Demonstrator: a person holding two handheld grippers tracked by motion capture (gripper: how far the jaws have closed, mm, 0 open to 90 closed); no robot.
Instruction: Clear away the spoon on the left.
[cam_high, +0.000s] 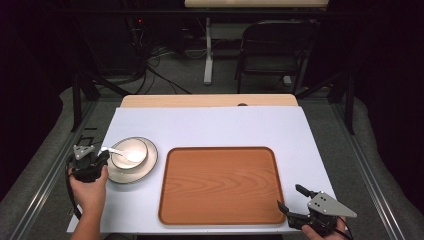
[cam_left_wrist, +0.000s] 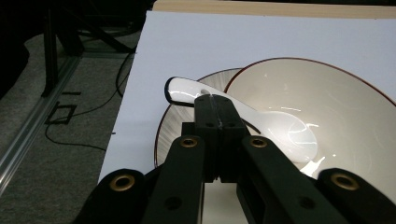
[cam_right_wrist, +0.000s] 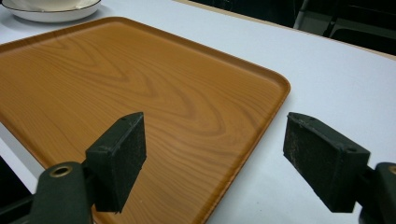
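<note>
A white bowl (cam_high: 131, 150) stands on a dark-rimmed plate (cam_high: 148, 166) at the left of the white table cover. A white ceramic spoon (cam_high: 125, 153) lies with its scoop in the bowl and its handle out over the rim to the left. My left gripper (cam_high: 101, 154) is shut on that handle. In the left gripper view the jaws (cam_left_wrist: 215, 106) meet on the handle of the spoon (cam_left_wrist: 280, 133), with the bowl (cam_left_wrist: 336, 102) and plate (cam_left_wrist: 173, 126) behind. My right gripper (cam_high: 290, 197) stands open by the front right corner of the wooden tray (cam_high: 220, 185), nothing between its fingers (cam_right_wrist: 119, 154).
The tray (cam_right_wrist: 116, 79) is bare and fills the middle of the table. In the right gripper view the plate (cam_right_wrist: 56, 16) sits beyond the tray's far corner. White cover (cam_high: 210, 125) lies behind the tray. A folding chair (cam_high: 272, 50) and table legs stand beyond the far edge.
</note>
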